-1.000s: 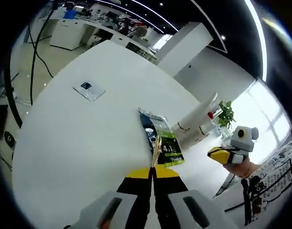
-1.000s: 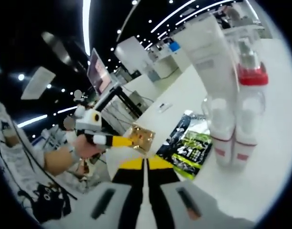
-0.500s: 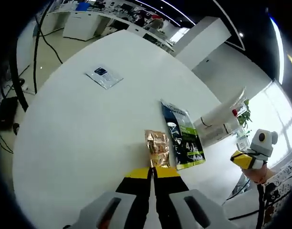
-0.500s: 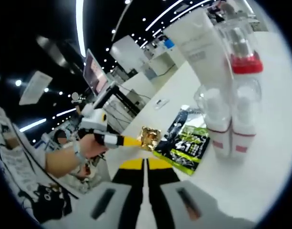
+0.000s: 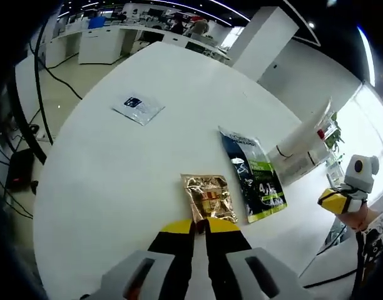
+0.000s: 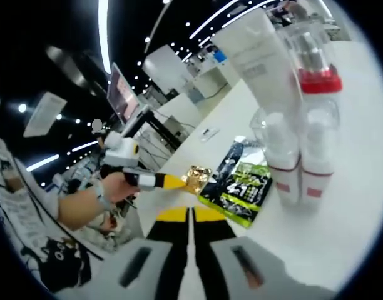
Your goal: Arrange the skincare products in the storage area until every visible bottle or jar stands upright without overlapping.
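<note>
A gold foil sachet [image 5: 207, 199] lies flat on the white round table [image 5: 116, 175], just left of a black-and-green sachet [image 5: 254, 175]. My left gripper [image 5: 199, 222] is shut on the gold sachet's near edge. In the right gripper view the left gripper [image 6: 159, 181], held by a hand, pinches the gold sachet [image 6: 196, 177] beside the green sachet [image 6: 238, 187]. A white tube [image 6: 263, 59], a red-collared pump bottle [image 6: 313, 72] and two clear-capped small bottles [image 6: 276, 156] stand upright together. My right gripper [image 6: 190, 215] is shut on nothing, hovering off the table's edge.
A small clear sachet with a blue label [image 5: 138, 107] lies alone at the far left of the table. The tube and bottles [image 5: 301, 140] stand near the right rim, with the right gripper [image 5: 342, 197] beyond it. Desks and cables surround the table.
The left gripper has laid the gold sachet down from edge-on to flat beside the green sachet. The right gripper has hardly moved.
</note>
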